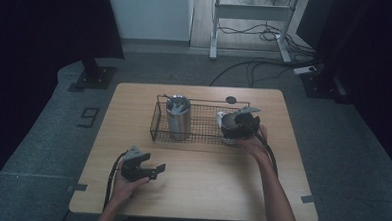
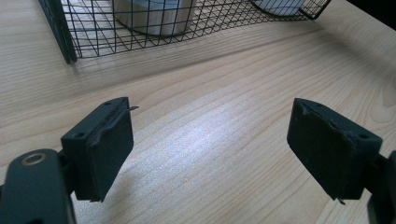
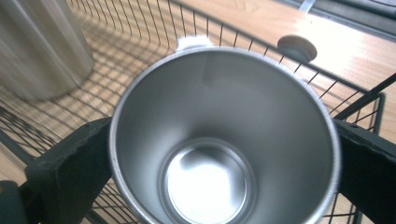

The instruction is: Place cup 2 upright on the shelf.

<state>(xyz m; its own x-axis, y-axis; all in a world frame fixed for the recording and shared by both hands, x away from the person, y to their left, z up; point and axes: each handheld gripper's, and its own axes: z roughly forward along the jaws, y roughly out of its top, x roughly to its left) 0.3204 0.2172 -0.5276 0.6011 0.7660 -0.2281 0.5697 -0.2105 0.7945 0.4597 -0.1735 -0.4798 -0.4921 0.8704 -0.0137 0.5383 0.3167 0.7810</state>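
Here the steel cup (image 3: pixel 224 140) stood upright at the right end of the wire basket (image 1: pixel 158 120), mouth up, its long axis vertical. It was smooth brushed metal, round, tapering to a flat bottom. The right gripper (image 3: pixel 224 172) had its black jaws set wide against the cup's two sides. A taller ribbed steel canister (image 1: pixel 178 117) stood at the basket's left end. The left gripper (image 2: pixel 210 154) hovered over the pale wood-grain bench (image 2: pixel 210 93), jaws open and empty.
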